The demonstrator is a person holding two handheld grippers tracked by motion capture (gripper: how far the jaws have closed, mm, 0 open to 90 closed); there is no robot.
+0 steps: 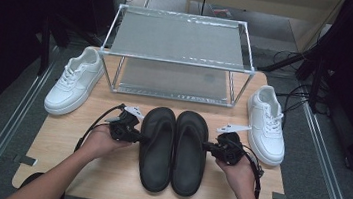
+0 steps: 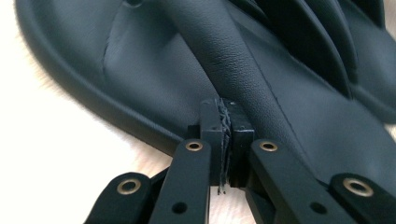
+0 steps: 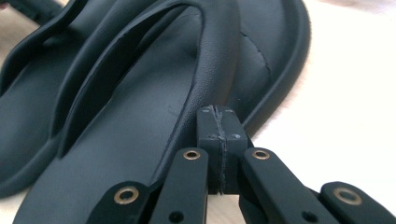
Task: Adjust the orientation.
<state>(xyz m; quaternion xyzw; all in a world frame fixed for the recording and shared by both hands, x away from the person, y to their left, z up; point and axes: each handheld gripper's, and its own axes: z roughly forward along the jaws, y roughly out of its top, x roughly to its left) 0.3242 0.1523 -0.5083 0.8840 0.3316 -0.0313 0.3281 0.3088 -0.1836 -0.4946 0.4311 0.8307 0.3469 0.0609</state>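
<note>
A pair of black flip-flops lies side by side, touching, in the middle of the wooden table (image 1: 106, 172), toes toward the person; the left flip-flop (image 1: 156, 150) and the right flip-flop (image 1: 189, 154) sit just in front of a metal-framed two-tier rack (image 1: 178, 54); a white sneaker (image 1: 75, 82) rests at the left of the rack and a second white sneaker (image 1: 266, 124) at its right, both well apart from the sandals. The left gripper (image 1: 139, 136) comes in from the left flip-flop's outer edge; in the left gripper view its jaws stand pressed together at the base of the strap (image 2: 233, 60), right where it meets the sole, though whether any strap material is pinched between them I cannot tell. The right gripper (image 1: 208, 146) meets the right flip-flop's outer edge the same way; in the right gripper view its jaws are likewise closed tight against each other, touching the foot of that sandal's strap (image 3: 217, 56); each hand wraps its gripper's body from below.
</note>
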